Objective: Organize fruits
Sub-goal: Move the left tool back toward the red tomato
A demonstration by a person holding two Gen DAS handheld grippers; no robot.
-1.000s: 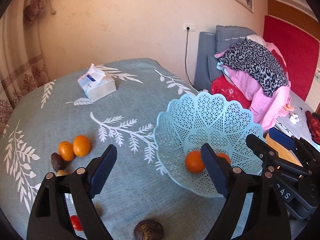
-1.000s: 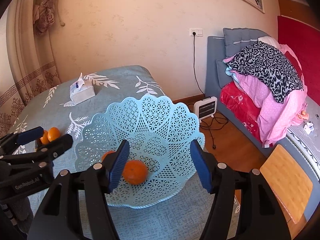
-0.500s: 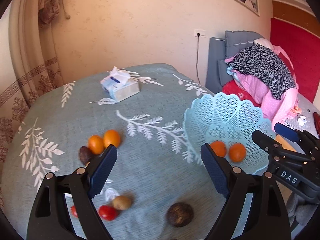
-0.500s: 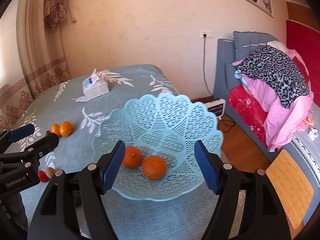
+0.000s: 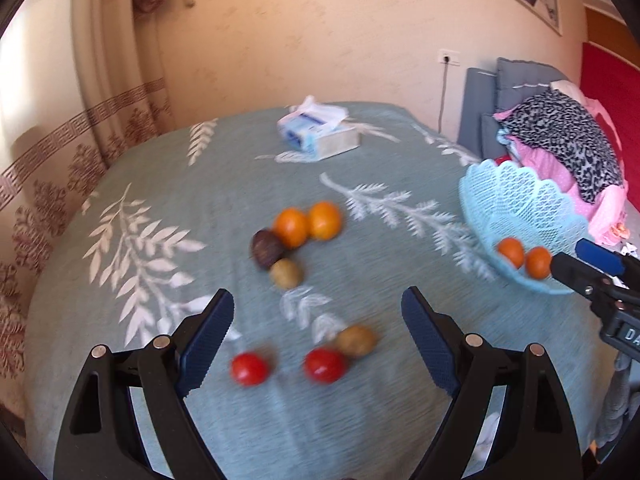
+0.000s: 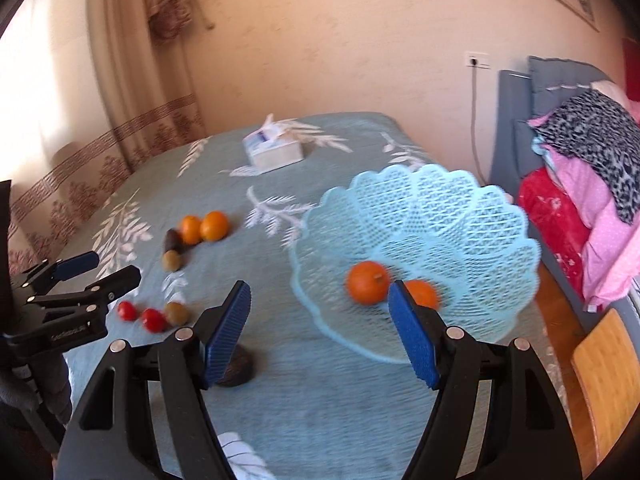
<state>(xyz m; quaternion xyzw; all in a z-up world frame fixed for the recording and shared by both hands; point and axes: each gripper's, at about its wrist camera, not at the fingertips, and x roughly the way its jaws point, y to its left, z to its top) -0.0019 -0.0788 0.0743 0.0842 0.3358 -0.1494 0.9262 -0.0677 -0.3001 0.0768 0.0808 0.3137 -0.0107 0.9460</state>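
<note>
A light blue lattice basket holds two oranges. On the teal cloth lie two more oranges, a dark passion fruit, two brownish kiwis and two red tomatoes. My left gripper is open and empty, above the tomatoes. My right gripper is open and empty, just left of the basket's front. Another dark fruit lies partly hidden behind its left finger.
A tissue box stands at the far side of the table. A bed with piled clothes and a wooden chair seat are to the right. A curtain hangs behind left.
Both grippers have pulled back and swung left. The basket has slid right in both views and the loose fruits on the cloth have come into view.
</note>
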